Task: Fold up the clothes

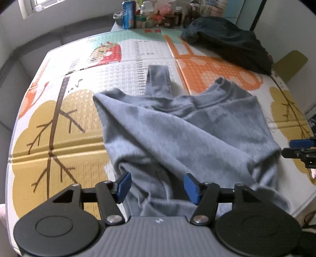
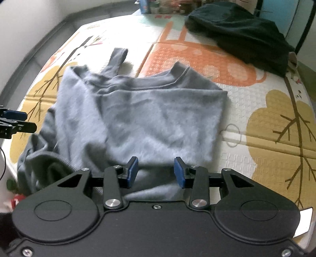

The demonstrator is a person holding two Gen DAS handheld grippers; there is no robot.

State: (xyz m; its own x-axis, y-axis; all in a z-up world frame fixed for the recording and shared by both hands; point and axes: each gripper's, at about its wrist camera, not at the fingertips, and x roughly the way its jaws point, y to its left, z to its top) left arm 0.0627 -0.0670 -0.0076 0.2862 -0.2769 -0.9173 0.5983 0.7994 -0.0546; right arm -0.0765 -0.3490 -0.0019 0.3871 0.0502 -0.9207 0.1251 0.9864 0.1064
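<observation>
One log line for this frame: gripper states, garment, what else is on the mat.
left gripper: open, over hem | right gripper: open, over hem | grey sweatshirt: rumpled, unfolded | dark garment: heaped at far side | play mat

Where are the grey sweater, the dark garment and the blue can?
grey sweater (image 2: 142, 116): right wrist view, middle of the body panel.
dark garment (image 2: 243, 33): right wrist view, centre of the heap at the mat's far right.
blue can (image 1: 128, 14): left wrist view, side of the can, far table edge.
</observation>
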